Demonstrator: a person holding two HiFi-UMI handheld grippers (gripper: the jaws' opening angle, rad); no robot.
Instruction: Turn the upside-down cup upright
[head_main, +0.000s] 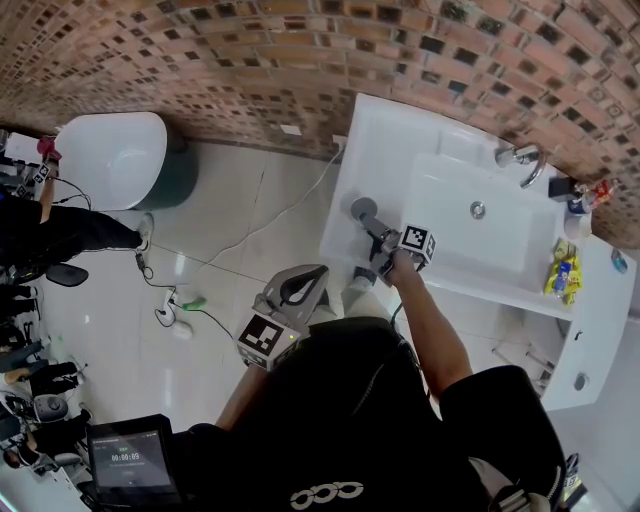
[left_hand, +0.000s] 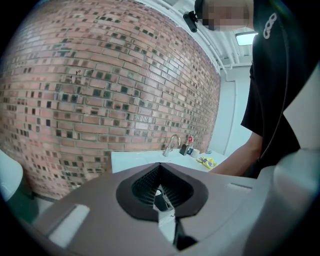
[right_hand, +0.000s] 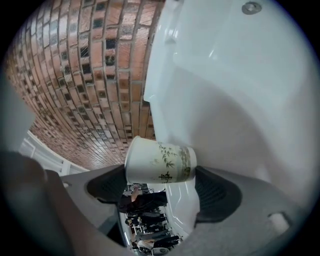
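Gripping a paper cup (head_main: 362, 209) above the white counter (head_main: 372, 130)
Head view: right gripper (head_main: 375, 235) holds the cup at its tip; left gripper (head_main: 303, 287) hangs well behind. Left gripper view: jaws together, empty. Right gripper view: cup (right_hand: 160, 161) lies sideways, clamped between both jaws

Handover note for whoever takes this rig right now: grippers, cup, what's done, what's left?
Right gripper: shut on the cup, holding it over the left end of the sink counter. The cup looks tilted, not upright.
Left gripper: shut, empty, held low by the person's body, away from the counter.
Done: cup grasped.
Left: finish the turn, set the cup mouth-up on the counter, then let go.
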